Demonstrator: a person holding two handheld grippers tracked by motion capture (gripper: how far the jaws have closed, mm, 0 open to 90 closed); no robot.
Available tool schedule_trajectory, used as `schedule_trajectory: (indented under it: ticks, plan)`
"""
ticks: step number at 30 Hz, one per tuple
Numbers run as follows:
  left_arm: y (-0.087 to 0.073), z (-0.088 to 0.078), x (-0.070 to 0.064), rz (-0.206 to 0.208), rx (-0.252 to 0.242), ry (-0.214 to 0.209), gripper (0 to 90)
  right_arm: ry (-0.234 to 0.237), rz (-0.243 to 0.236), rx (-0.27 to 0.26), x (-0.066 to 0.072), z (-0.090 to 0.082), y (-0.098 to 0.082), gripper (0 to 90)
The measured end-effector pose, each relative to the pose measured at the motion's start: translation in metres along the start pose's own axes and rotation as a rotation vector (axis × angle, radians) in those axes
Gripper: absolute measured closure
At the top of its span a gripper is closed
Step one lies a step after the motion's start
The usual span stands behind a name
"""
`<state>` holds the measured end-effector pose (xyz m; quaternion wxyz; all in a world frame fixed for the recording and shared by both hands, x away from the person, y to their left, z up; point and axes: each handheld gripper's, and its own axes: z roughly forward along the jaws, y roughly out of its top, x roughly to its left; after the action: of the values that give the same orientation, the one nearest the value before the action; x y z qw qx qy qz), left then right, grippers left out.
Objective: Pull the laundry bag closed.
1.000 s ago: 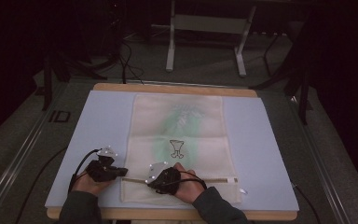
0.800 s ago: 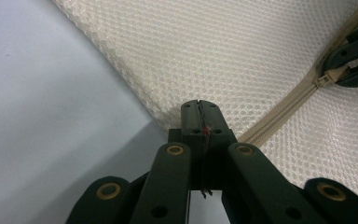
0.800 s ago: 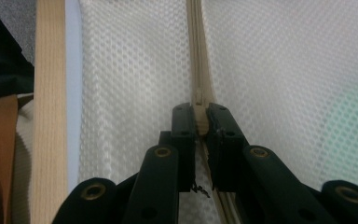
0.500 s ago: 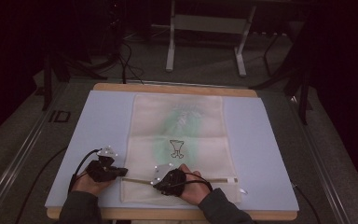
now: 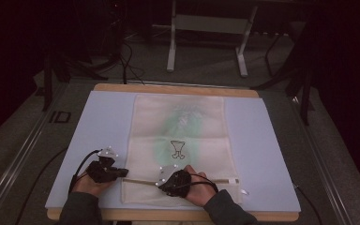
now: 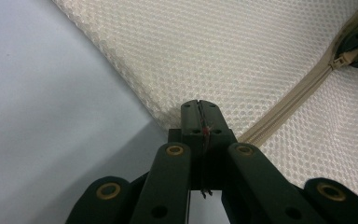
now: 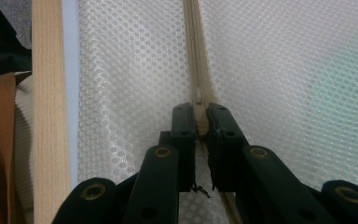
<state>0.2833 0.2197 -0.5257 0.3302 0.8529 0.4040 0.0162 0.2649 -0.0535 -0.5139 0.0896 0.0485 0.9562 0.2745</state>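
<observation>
The table [image 5: 98, 122], covered in a pale blue sheet, carried a cream mesh bag [image 5: 180, 140] lying flat along its middle, its near end close to my edge. A faint green shape showed through the mesh, with a small dark emblem [image 5: 177, 149] printed above the zipper [image 5: 215, 180], which ran across the bag's near end. My left hand-held gripper [image 5: 122, 173] was clamped tight on the bag's near left corner, right where the zipper ended, pinning the mesh. My right hand-held gripper [image 5: 161, 183] sat partway along the zipper, its jaws pinched shut on the zipper pull [image 7: 199, 116], a small beige tab.
</observation>
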Motion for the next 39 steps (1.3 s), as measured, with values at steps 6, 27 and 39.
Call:
schedule_trajectory:
  ticks: [6,27,39]
  plan:
    - [0.0,0.0,0.0,-0.001,-0.001,-0.002,89.8,-0.004,-0.001,0.013,0.0,-0.003,-0.002,82.4]
    - [0.0,0.0,0.001,-0.003,0.0,-0.003,89.8,-0.012,0.026,0.01,0.0,-0.011,-0.016,82.4]
    - [0.0,0.0,0.001,-0.004,0.0,-0.003,89.8,-0.019,0.03,0.015,0.0,-0.016,-0.02,82.4]
